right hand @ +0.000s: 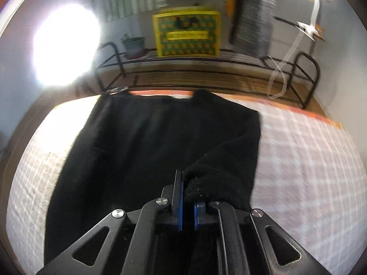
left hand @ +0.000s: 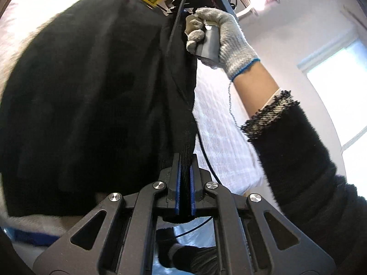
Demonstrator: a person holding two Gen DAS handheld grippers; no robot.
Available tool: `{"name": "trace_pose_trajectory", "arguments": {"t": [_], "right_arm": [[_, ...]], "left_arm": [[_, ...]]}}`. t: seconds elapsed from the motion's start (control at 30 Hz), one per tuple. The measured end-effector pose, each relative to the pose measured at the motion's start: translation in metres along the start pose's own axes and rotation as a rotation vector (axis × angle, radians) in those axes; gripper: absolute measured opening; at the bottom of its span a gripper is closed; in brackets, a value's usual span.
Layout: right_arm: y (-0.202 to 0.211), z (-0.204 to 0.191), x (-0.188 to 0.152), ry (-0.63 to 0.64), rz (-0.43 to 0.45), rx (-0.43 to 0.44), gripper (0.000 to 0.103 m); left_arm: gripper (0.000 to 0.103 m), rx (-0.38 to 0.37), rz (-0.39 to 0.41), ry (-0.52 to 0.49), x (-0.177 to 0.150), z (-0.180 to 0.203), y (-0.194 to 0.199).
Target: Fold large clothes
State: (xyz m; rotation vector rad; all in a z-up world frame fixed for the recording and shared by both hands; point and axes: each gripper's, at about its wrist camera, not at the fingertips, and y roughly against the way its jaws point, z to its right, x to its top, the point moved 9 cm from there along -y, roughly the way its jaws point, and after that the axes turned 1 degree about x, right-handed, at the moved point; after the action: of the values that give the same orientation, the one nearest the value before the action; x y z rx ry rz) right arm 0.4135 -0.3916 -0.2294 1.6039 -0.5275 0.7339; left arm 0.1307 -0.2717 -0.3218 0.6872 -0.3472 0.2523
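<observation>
A large black knit garment [right hand: 146,142] lies spread over a white checked bedcover [right hand: 309,160]. My right gripper [right hand: 187,178] is shut on a bunched fold of the black garment at its near right side; the cloth covers the right finger. In the left wrist view the black garment [left hand: 91,103] hangs as a broad dark sheet at the left. My left gripper [left hand: 185,160] is shut on a taut edge of it between the blue pads. That edge runs up to the other gripper [left hand: 206,43], held by a person's gloved hand [left hand: 229,45].
A black wire rack [right hand: 206,68] stands beyond the bed with a yellow patterned box [right hand: 187,34], a potted plant [right hand: 133,45] and a grey striped thing. A bright lamp glares at the left. A black furry sleeve [left hand: 309,160] crosses the right of the left wrist view.
</observation>
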Motion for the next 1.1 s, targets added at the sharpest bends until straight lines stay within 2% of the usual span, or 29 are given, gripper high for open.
{"name": "trace_pose_trajectory", "arguments": {"t": [0.2,0.37,0.4,0.43,0.47,0.5,0.63,0.73,0.83,0.93,1.1], "right_arm": [[-0.035,-0.094,-0.001,0.221,-0.048,-0.043,0.004],[-0.055,-0.123,-0.011,0.309,-0.079,-0.064,0.005],[-0.058,-0.121,-0.013,0.302,-0.088,-0.054,0.006],[-0.059,-0.120,-0.012,0.286,-0.094,-0.025,0.013],[-0.056,-0.117,-0.012,0.257,-0.097,0.016,0.028],[-0.050,-0.111,-0.011,0.214,-0.096,0.058,0.033],[-0.002,-0.085,-0.006,0.030,-0.052,0.246,0.039],[0.037,-0.062,-0.013,-0.043,-0.039,0.313,0.040],[0.085,-0.043,-0.042,-0.033,-0.046,0.310,0.040],[0.125,-0.030,-0.087,-0.039,-0.068,0.313,0.042],[0.152,-0.025,-0.179,-0.107,-0.187,0.353,0.044]], "left_arm": [[0.004,0.040,0.032,0.078,0.002,-0.033,0.020],[0.004,0.056,0.035,0.077,-0.004,-0.039,0.023],[0.004,0.057,0.032,0.077,-0.005,-0.038,0.023],[0.004,0.058,0.030,0.079,-0.002,-0.038,0.020],[0.004,0.058,0.028,0.083,0.000,-0.039,0.020],[0.004,0.057,0.028,0.090,0.003,-0.043,0.019],[0.004,0.056,0.030,0.101,0.009,-0.047,0.020],[0.004,0.067,0.031,0.090,0.008,-0.049,0.021],[0.004,0.084,0.040,0.081,0.008,-0.046,0.024],[0.004,0.098,0.045,0.074,0.006,-0.037,0.021],[0.004,0.130,0.042,0.046,0.001,-0.035,0.013]]}}
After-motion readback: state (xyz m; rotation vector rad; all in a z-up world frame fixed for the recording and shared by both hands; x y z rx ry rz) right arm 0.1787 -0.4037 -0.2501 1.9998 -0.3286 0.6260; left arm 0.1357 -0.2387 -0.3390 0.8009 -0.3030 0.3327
